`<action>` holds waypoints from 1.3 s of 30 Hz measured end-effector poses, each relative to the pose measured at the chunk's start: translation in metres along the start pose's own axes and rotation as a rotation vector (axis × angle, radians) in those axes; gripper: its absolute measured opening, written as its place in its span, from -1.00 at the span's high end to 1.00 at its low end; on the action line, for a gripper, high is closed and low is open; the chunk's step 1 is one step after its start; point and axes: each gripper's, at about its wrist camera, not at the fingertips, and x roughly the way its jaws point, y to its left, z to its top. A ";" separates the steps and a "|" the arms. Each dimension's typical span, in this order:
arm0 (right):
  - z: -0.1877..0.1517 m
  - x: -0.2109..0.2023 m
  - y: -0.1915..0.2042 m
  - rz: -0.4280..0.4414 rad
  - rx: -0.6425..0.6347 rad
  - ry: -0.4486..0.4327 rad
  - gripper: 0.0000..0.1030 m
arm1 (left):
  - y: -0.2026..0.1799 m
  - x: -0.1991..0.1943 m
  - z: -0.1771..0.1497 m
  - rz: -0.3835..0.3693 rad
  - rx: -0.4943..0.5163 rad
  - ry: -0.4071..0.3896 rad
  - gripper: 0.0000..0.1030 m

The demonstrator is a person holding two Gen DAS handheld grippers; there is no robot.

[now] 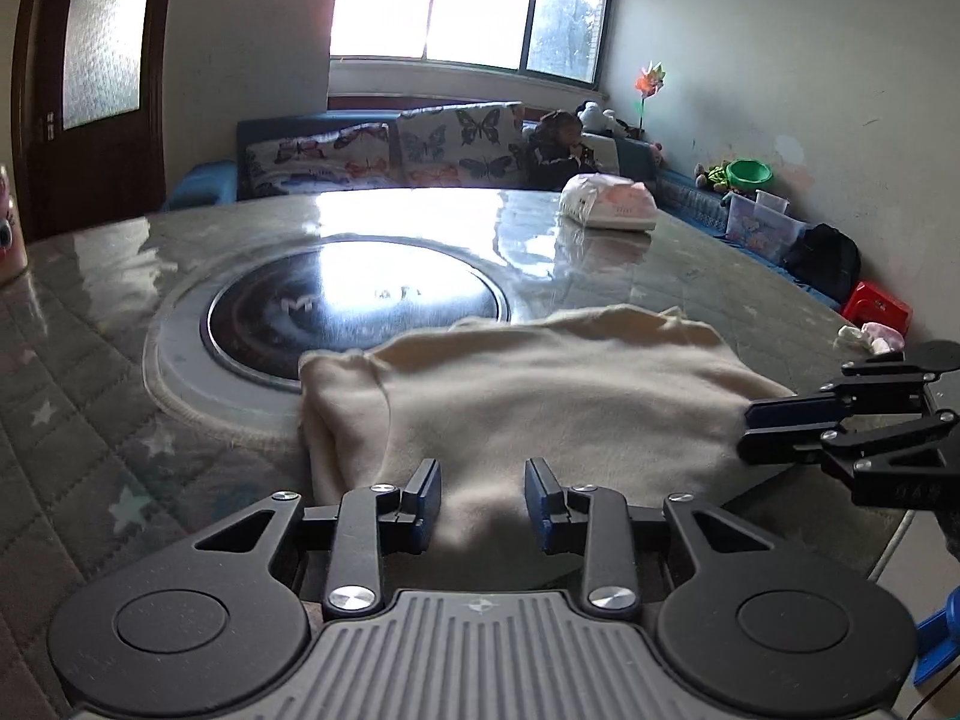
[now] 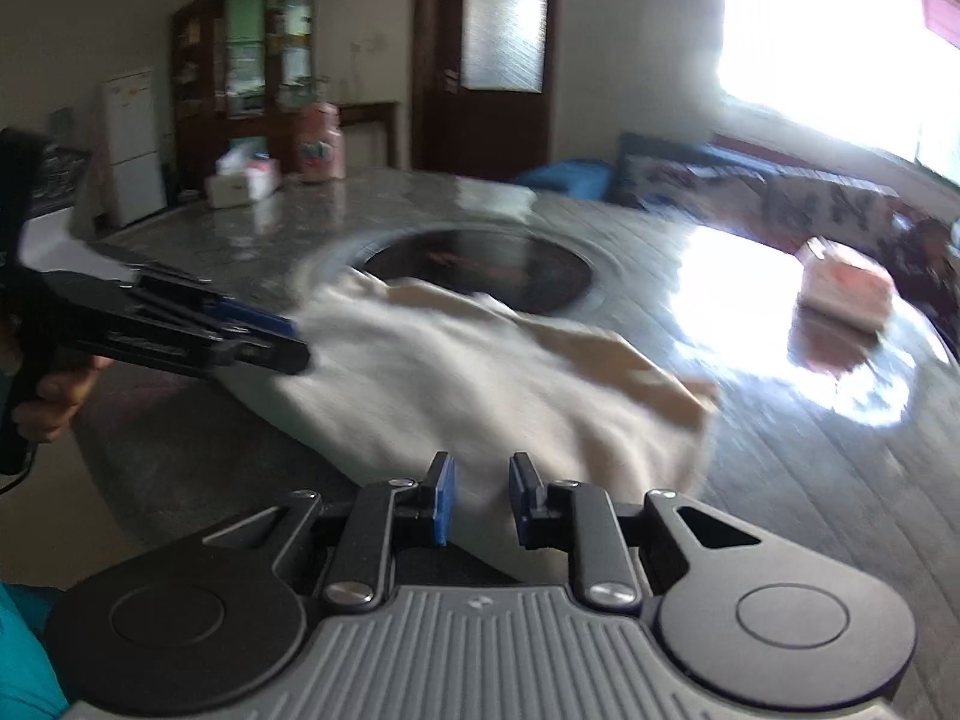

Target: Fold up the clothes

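Cream garment (image 1: 540,396) lies rumpled along the near edge of a glossy, quilt-patterned table (image 1: 108,420), its far hem overlapping the rim of the round dark cooktop (image 1: 360,306) sunk in the table's middle. From left to right in the left wrist view: a folded, doubled-over edge of the cloth marks its left side; the left gripper (image 1: 483,501) hovers at the garment's near hem, jaws spread with the fabric showing between them but not pinched; then the right gripper (image 1: 750,429) comes in from the table's right edge, its fingers drawn close together at the cloth's right border — whether they pinch the fabric cannot be told from there. The right wrist view, blurred, shows that gripper's own jaws parted over the near hem, nothing between them but loose cloth beneath. In that view a hand (image 2: 57,402) grips the left tool's handle at the left. Toward the table's far right corner sits a pink-and-white package (image 1: 609,203) — well apart from the garment.
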 end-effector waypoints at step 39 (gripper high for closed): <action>0.008 -0.007 -0.012 -0.017 0.034 -0.008 -0.10 | 0.023 -0.021 0.009 0.049 -0.110 0.016 -0.20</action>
